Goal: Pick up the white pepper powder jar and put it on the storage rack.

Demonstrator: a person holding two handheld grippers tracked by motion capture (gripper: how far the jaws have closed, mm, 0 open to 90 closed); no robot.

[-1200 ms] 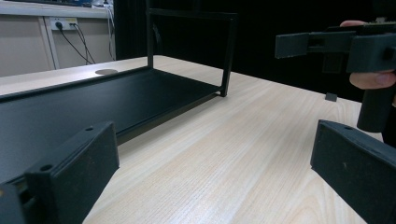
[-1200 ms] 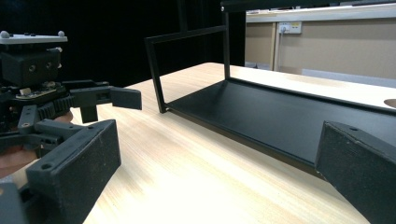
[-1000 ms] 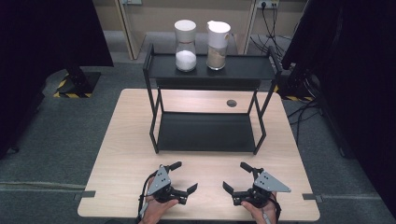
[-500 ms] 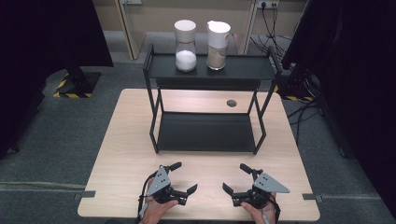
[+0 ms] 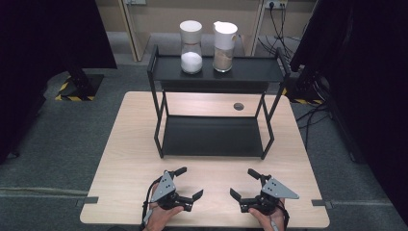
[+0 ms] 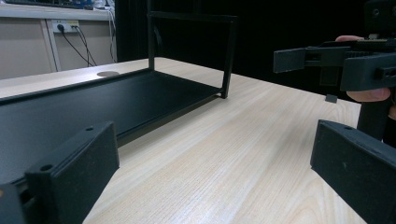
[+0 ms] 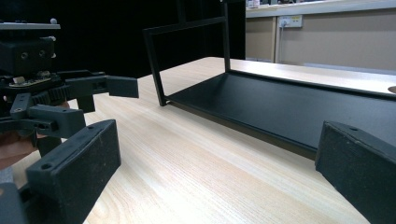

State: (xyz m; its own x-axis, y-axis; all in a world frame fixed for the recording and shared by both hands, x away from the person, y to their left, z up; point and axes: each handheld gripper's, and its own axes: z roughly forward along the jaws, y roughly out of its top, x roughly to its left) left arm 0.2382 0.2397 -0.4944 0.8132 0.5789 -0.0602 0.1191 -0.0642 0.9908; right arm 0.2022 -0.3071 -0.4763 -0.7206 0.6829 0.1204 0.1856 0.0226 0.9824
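Note:
A black two-tier rack [image 5: 250, 72] stands on the far half of the light wooden table [image 5: 130, 139]. On its top shelf are two jars: one with white powder [image 5: 191, 48] and one with brown contents [image 5: 224, 47]. The rack's lower shelf [image 5: 211, 137] is bare. My left gripper [image 5: 189, 182] rests near the table's front edge, open, with nothing between its jaws. A little apart to its right, my right gripper [image 5: 243, 183] is likewise open and holds nothing. In the left gripper view the right gripper [image 6: 336, 65] shows beside the lower shelf [image 6: 93, 102]. In the right gripper view the left gripper [image 7: 60, 102] is at the left.
A small dark round grommet [image 5: 238, 106] sits in the tabletop behind the rack's lower shelf. Dark curtains and stands flank the table, and cables run over the floor at the right. Bare wood lies between the grippers and the rack.

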